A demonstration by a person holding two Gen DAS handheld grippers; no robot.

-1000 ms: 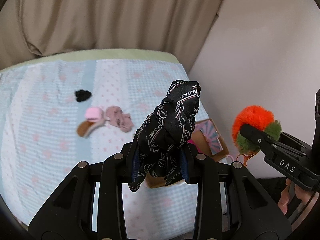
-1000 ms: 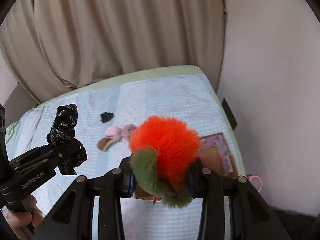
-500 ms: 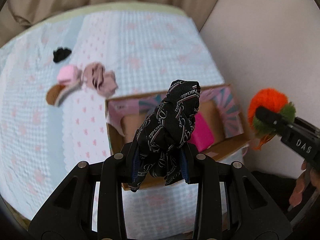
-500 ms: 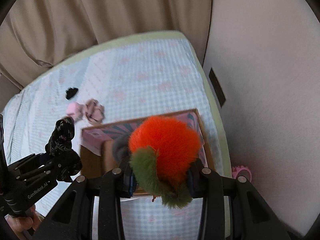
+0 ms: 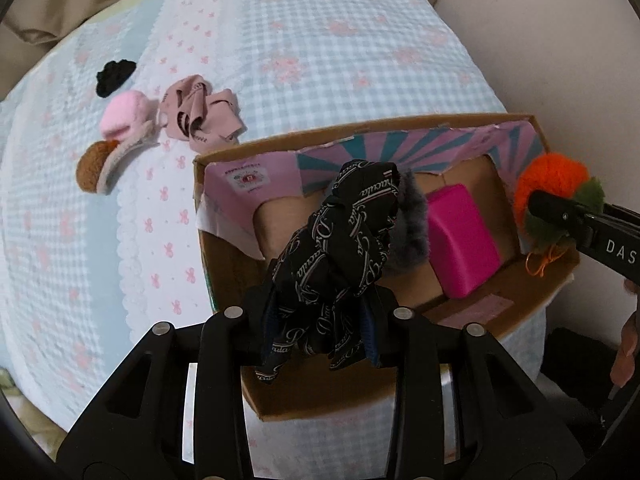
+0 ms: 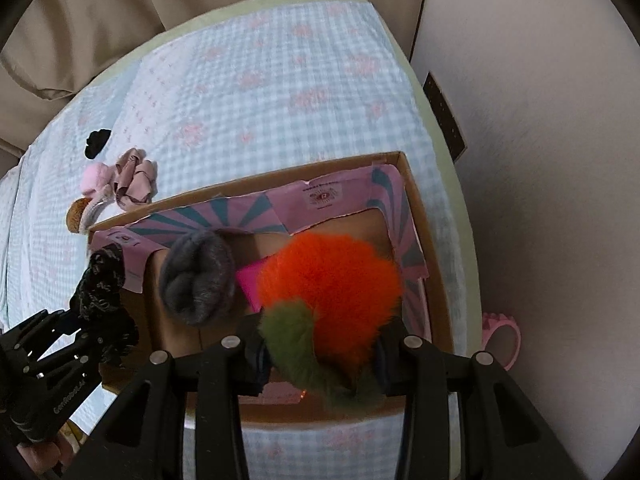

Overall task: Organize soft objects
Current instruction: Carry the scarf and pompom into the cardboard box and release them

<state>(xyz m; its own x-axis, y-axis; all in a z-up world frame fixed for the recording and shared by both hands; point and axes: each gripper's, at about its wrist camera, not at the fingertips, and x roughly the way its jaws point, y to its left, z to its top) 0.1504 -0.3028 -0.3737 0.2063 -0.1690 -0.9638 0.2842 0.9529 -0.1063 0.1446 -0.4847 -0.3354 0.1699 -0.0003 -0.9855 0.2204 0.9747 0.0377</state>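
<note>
The left gripper (image 5: 320, 316) clamped a black script-printed fabric scrunchie (image 5: 340, 248); the right gripper (image 6: 320, 356) clamped an orange-and-green fluffy pompom (image 6: 332, 280), an open cardboard box (image 6: 416, 208) beneath both jaws.

scarf (image 5: 344, 248): smooth printed cloth, slight sheen
pompom (image 6: 328, 280): long fluffy fur, orange and green
box (image 6: 420, 232): matt cardboard, printed paper lining
grey roll (image 6: 198, 276): fuzzy knit
pink block (image 5: 460, 240): smooth, matt
bedcover (image 5: 320, 40): puckered checked cloth
grippers: matt black plastic, metal screws
</note>
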